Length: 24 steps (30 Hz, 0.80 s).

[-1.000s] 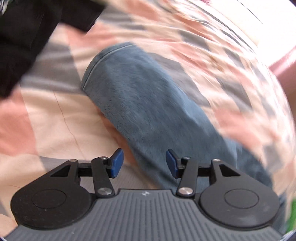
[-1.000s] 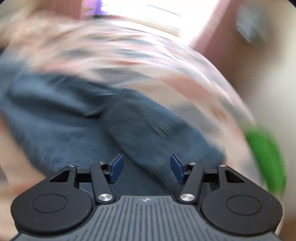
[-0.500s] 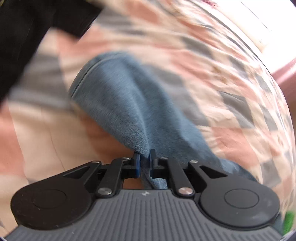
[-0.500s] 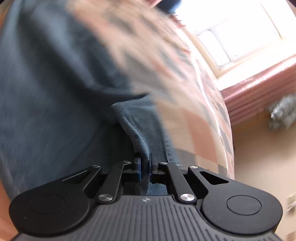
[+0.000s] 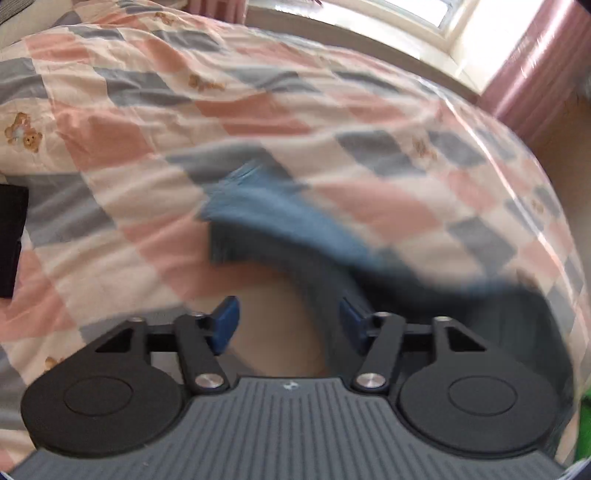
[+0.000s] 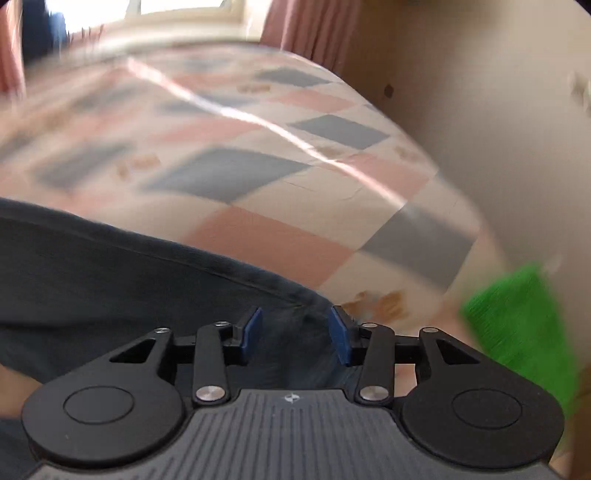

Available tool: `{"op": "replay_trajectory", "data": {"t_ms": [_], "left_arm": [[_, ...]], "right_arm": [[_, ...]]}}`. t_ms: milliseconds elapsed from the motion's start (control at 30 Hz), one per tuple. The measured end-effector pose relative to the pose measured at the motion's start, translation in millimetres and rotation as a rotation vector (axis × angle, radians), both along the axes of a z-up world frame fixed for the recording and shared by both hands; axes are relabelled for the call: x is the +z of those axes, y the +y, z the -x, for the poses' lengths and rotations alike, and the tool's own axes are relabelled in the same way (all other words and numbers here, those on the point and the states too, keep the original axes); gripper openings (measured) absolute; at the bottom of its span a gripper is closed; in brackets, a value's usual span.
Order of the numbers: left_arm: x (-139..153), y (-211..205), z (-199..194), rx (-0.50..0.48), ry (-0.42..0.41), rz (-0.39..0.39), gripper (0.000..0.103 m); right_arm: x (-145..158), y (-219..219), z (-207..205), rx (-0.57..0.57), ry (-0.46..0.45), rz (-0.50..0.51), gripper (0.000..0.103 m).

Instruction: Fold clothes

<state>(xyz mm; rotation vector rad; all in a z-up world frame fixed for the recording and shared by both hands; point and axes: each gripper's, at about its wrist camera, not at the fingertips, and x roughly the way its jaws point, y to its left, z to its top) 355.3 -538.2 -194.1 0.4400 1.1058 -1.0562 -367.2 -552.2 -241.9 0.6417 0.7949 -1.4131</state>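
Both grippers stand spread, their jaws having just been opening: the left gripper (image 5: 289,325) with nothing pinched, the right gripper (image 6: 294,335) over the blue garment (image 5: 280,221), which lies blurred across the checked bedspread (image 5: 147,122) near its right edge.

The garment (image 5: 280,225) lies on the bed (image 5: 147,122), which serves as the landmark here. A second, flat item (image 5: 11,240) rests at the bed's left edge, well apart from the garment. Behind the bed stands the window (image 5: 417,14), and curtains (image 5: 535,66) hang at the bed's far right corner.
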Motion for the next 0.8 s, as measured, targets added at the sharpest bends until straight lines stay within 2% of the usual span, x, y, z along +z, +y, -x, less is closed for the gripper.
{"op": "replay_trajectory", "data": {"t_ms": [33, 67, 100, 167, 233, 267, 300, 367, 433, 500, 533, 567, 633, 800], "left_arm": [[-13.2, 19.1, 0.0, 0.015, 0.032, -0.027, 0.058], [-26.8, 39.5, -0.3, 0.033, 0.069, -0.053, 0.058], [-40.4, 56.7, -4.0, 0.060, 0.114, -0.072, 0.058], [-62.5, 78.4, -14.2, 0.138, 0.190, -0.085, 0.058], [-77.1, 84.0, -24.4, 0.224, 0.281, -0.060, 0.057], [-80.1, 80.1, -26.5, 0.250, 0.328, -0.028, 0.057], [-82.0, 74.7, -27.9, 0.269, 0.375, 0.009, 0.057], [-79.8, 54.6, -25.9, 0.280, 0.426, 0.090, 0.058], [-81.7, 31.6, -25.0, 0.302, 0.454, 0.151, 0.064], [-93.4, 7.6, -25.5, 0.350, 0.507, 0.168, 0.065], [-102.8, -2.0, -25.6, 0.378, 0.539, 0.161, 0.061], [-112.1, -5.8, -22.3, 0.395, 0.564, 0.155, 0.057], [-129.2, -8.0, -12.6, 0.406, 0.614, 0.160, 0.039], [-151.7, -22.8, 4.2, 0.358, 0.599, 0.161, 0.035]], "right_arm": [[3.8, 20.1, 9.6, -0.017, -0.107, 0.006, 0.060], [6.0, 44.2, 20.5, -0.031, -0.213, 0.003, 0.063], [9.3, 69.9, 26.8, -0.044, -0.330, -0.008, 0.065], [-7.1, 128.5, 43.1, -0.122, -0.535, -0.079, 0.066], [-31.7, 182.4, 53.0, -0.239, -0.710, -0.168, 0.066], [-41.1, 211.8, 59.0, -0.322, -0.756, -0.207, 0.066], [-50.4, 239.3, 64.6, -0.390, -0.792, -0.238, 0.067], [-62.2, 273.7, 69.9, -0.514, -0.796, -0.273, 0.067], [-77.9, 290.1, 76.9, -0.612, -0.858, -0.257, 0.068], [-87.1, 304.4, 87.2, -0.722, -0.949, -0.220, 0.070], [-92.9, 307.4, 88.4, -0.762, -0.995, -0.198, 0.071], [-96.6, 308.6, 87.2, -0.790, -1.015, -0.182, 0.071], [-102.1, 310.9, 82.1, -0.829, -1.038, -0.159, 0.071], [-113.6, 307.0, 70.4, -0.814, -1.047, -0.115, 0.071]]}}
